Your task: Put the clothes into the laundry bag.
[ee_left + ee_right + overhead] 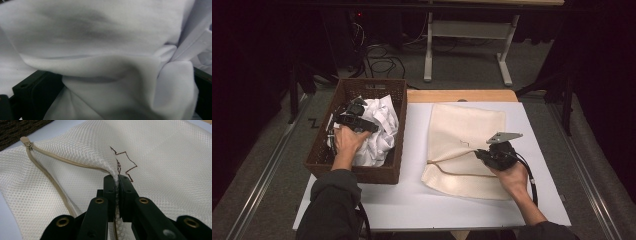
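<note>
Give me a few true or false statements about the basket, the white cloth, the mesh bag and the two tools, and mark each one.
1. The right tool is shut on the mesh bag. True.
2. The white cloth lies spread flat on the table. False: it sits crumpled in the basket.
3. The left tool is down in the basket, with cloth between its open jaws. True.
4. The mesh bag's zipper is closed all the way. False: the right tool lifts one edge of an open mouth.
5. The basket stands on top of the mesh bag. False: it stands beside it, apart.
</note>
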### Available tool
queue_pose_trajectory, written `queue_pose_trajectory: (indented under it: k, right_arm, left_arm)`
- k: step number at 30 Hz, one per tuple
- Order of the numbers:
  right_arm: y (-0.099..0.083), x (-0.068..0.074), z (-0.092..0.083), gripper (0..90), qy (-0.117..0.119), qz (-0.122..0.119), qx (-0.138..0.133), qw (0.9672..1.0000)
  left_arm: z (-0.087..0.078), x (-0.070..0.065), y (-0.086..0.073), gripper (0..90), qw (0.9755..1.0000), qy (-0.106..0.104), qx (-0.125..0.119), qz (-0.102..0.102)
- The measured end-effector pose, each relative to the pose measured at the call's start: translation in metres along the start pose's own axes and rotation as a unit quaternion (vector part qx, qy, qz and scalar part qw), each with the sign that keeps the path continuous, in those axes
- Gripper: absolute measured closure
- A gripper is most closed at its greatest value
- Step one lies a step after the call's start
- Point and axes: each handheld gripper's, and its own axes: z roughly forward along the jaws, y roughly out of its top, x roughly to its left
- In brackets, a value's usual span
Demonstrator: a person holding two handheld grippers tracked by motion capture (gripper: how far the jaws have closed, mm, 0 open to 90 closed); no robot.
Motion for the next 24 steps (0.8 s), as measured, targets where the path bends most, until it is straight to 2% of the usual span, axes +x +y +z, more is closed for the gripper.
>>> queue_pose_trajectory:
  k: [5,15,24]
  right_arm:
    - [0.0,0.0,0.001,86.6,0.001,-0.001,-0.002,1.0]
    - [0.0,0.0,0.0,86.6,0.003,-0.005,-0.005,1.0]
    - [0.0,0.0,0.0,86.5,0.003,-0.001,-0.005,1.0]
  left_arm:
    - [0.005,0.002,-0.003,0.0,0.9997,-0.019,0.002,-0.014]
    - [0.01,0.001,-0.008,0.1,0.9993,-0.022,0.001,-0.029]
    - [0.013,0.002,-0.009,0.0,0.9991,-0.024,-0.002,-0.034]
